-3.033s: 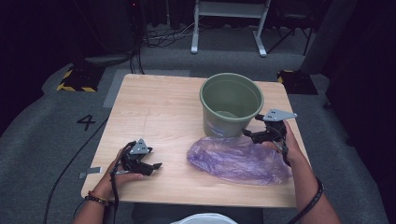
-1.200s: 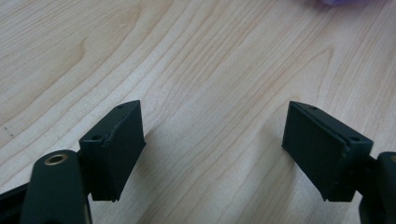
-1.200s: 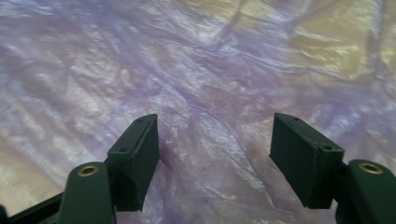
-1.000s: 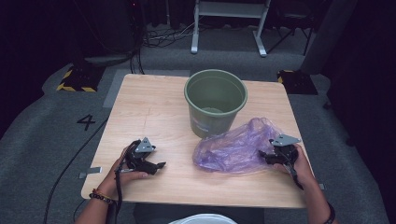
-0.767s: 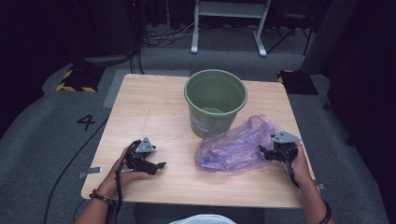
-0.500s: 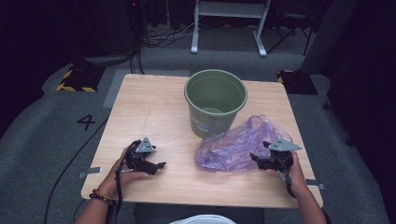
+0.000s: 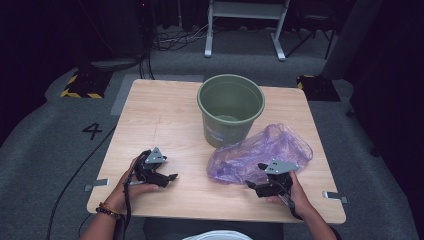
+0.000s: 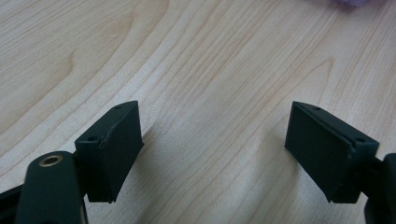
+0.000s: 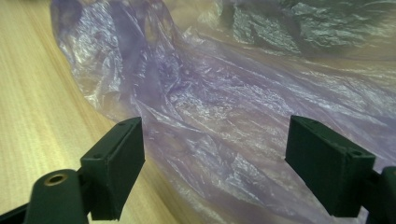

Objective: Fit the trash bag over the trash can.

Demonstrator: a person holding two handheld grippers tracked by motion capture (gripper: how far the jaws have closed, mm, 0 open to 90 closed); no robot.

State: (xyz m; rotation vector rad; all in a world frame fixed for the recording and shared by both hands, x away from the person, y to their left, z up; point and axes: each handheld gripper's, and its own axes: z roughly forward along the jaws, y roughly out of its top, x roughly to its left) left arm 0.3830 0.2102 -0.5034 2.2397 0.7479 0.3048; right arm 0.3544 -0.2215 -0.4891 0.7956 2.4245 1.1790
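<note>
Your right gripper (image 7: 261, 176) stands at the near edge of the purple plastic bag (image 7: 260, 154), and its jaws have just been opening. They are now spread wide in the right gripper view (image 9: 212, 161), with crumpled film lying between and ahead of them and neither pad pressing on it. The bag is not held.

The bag lies loose on the wooden table (image 7: 165, 115), on the near right side of the green bucket (image 7: 230, 108), and its far edge touches the bucket's wall. Its long axis runs slantwise, from the low end near your right gripper up to the fuller end toward the table's right edge. Which end is the mouth cannot be told.

Your left gripper (image 7: 159, 175) rests on the table well to the near left of the bucket. Its jaws are spread wide over bare wood (image 8: 212, 154), with nothing between them.

Open room: a broad bare stretch of table lies left of the bucket and between your two grippers. Right of the bucket, the bag reaches close to the table's right edge. Your right hand (image 7: 295, 192) sits close to the near edge.
</note>
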